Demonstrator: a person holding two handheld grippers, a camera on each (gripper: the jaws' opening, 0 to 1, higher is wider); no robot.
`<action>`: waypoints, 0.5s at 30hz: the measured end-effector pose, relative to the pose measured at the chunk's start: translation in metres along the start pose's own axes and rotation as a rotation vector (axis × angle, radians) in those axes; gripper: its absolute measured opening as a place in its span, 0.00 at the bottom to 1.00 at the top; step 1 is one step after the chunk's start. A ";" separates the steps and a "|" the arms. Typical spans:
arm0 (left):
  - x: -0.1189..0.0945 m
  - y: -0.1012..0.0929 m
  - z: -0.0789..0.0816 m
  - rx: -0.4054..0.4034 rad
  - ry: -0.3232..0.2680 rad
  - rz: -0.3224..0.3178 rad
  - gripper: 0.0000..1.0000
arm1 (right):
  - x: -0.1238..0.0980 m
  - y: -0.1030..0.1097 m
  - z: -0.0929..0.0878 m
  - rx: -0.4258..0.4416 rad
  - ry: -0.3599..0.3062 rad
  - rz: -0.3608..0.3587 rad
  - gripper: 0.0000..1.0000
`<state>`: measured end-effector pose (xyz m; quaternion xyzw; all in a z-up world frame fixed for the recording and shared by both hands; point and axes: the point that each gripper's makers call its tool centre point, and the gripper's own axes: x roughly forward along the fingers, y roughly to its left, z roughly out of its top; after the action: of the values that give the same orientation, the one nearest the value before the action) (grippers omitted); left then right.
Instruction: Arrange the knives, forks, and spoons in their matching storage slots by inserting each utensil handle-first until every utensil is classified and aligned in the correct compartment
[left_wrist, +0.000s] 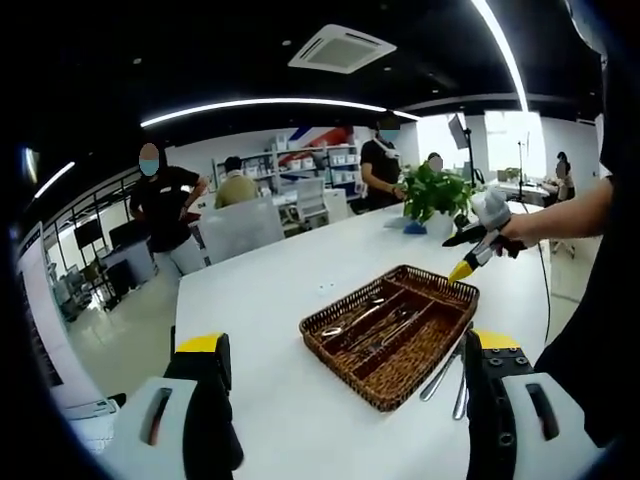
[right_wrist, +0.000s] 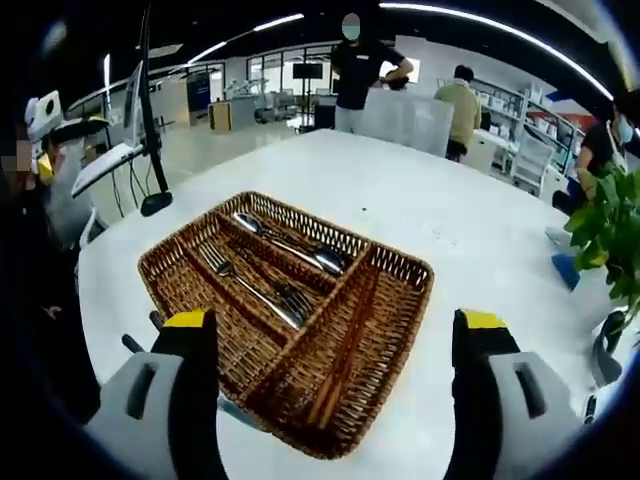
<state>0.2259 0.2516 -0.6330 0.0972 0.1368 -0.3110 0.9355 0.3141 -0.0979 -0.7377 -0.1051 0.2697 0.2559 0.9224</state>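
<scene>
Both grippers stood wide open and held nothing: left gripper low over the near table edge, right gripper hovering over the near corner of the basket.

Wicker basket sat on the white table, divided by woven partitions. In the right gripper view, spoons lay in the far long slot, forks in the next slot. Cross compartment nearest the right gripper appeared to hold dark, thin items; could not tell what they were.

In the left gripper view, loose utensils lay on the table just beside the basket's near side, partly behind the left gripper's right jaw. Type not resolvable; probably what was left to sort.

Right gripper also appeared in the left gripper view, at the basket's far corner.

Judged risks:
- Loose pieces lay flat on a smooth top; a pinch could skid them or lift two at once.
- Pieces close to the basket wall; a jaw could nudge the basket and shift sorted cutlery.
- Dim cross compartment raised the chance of misclassifying.

Potted plant and people stood well beyond.
</scene>
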 end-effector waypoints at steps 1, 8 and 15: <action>0.001 0.000 0.000 0.002 0.000 -0.002 0.99 | -0.003 -0.003 0.003 0.017 -0.011 -0.015 1.00; 0.006 -0.004 0.002 0.009 0.004 -0.019 0.99 | -0.022 -0.007 0.015 0.016 -0.065 -0.030 1.00; 0.015 -0.010 0.004 0.011 0.005 -0.040 0.99 | -0.041 -0.003 0.027 0.031 -0.153 -0.002 1.00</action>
<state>0.2317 0.2341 -0.6351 0.1003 0.1394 -0.3301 0.9282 0.2980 -0.1082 -0.6922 -0.0712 0.2021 0.2581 0.9421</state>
